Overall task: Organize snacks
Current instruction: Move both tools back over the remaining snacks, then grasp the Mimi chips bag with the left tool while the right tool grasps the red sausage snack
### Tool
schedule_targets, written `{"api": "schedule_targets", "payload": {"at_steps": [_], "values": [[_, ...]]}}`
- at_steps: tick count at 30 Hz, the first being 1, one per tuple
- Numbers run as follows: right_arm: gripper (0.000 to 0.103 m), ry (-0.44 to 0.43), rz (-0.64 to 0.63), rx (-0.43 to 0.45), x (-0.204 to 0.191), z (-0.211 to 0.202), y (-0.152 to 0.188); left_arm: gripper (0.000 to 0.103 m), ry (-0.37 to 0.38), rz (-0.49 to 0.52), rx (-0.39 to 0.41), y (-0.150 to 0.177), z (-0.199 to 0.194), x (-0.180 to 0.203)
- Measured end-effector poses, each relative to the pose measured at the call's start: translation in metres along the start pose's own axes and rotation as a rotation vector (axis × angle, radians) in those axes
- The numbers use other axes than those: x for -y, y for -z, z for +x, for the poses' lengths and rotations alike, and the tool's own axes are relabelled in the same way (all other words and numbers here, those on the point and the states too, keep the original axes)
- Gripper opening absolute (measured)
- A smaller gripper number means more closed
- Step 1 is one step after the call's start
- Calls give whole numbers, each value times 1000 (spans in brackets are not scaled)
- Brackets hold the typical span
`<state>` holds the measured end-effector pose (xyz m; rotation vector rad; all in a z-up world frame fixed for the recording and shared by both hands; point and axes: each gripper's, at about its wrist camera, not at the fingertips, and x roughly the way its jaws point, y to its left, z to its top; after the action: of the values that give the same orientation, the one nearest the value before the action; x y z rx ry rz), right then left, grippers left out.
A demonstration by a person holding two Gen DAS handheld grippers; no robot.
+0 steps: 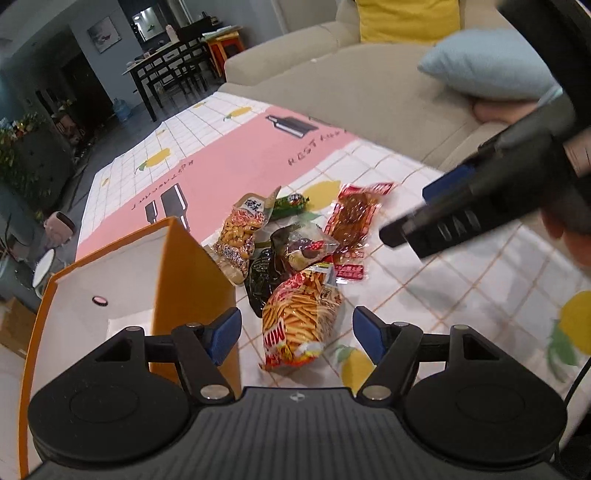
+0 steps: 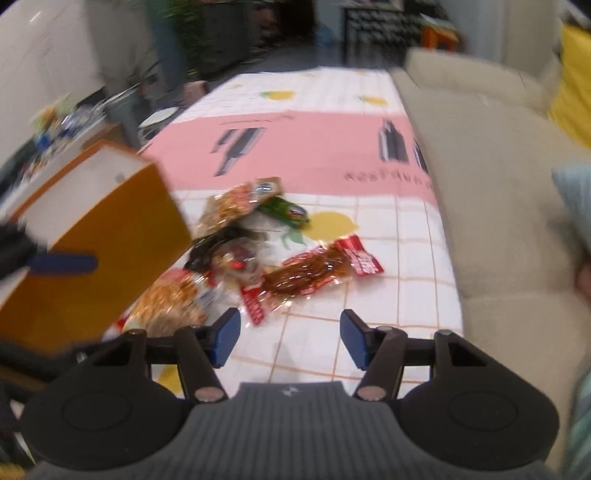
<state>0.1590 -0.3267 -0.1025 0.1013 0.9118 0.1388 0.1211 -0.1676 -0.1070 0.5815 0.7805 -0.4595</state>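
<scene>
A heap of snack packets lies on the lemon-print tablecloth (image 1: 461, 266). It holds an orange stick-snack bag (image 1: 299, 321), a peanut mix packet (image 1: 240, 229), a dark packet (image 1: 264, 280), a green packet (image 1: 290, 203) and a red-brown meat packet (image 1: 352, 218). An open orange box (image 1: 192, 273) with a white inside stands left of the heap. My left gripper (image 1: 295, 332) hovers open above the stick-snack bag with nothing pressed between its pads. My right gripper (image 2: 290, 338) is open and empty, near the meat packet (image 2: 306, 275). It also shows in the left wrist view as the right gripper (image 1: 413, 210), right of the heap.
A beige sofa (image 1: 332, 85) runs along the table's far side, bearing a light blue cushion (image 1: 487, 66) and a yellow cushion (image 1: 406, 18). The pink band of the cloth (image 2: 314, 155) lies beyond the heap. Dining chairs and plants stand further back.
</scene>
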Motion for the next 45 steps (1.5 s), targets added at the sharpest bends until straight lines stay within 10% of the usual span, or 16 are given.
{"api": "schedule_targets", "payload": {"at_steps": [13,19,27,36,45], "values": [[70,15,209,-36,22,74,-21,81,-47,13,-99,-3,44,4],[71,30,174,-15,20,89,-26,64,-42,23,-94,-1,47,11],[32,-1,189,22,20,89,-22,41,-24,-32,-80,-1,43,9],[0,-66,219,73,16,62,-19,38,1,-151,-56,-2,18,3],[0,-63,192,39,6,34,-5,38,35,-270,-10,-6,-23,-10]]}}
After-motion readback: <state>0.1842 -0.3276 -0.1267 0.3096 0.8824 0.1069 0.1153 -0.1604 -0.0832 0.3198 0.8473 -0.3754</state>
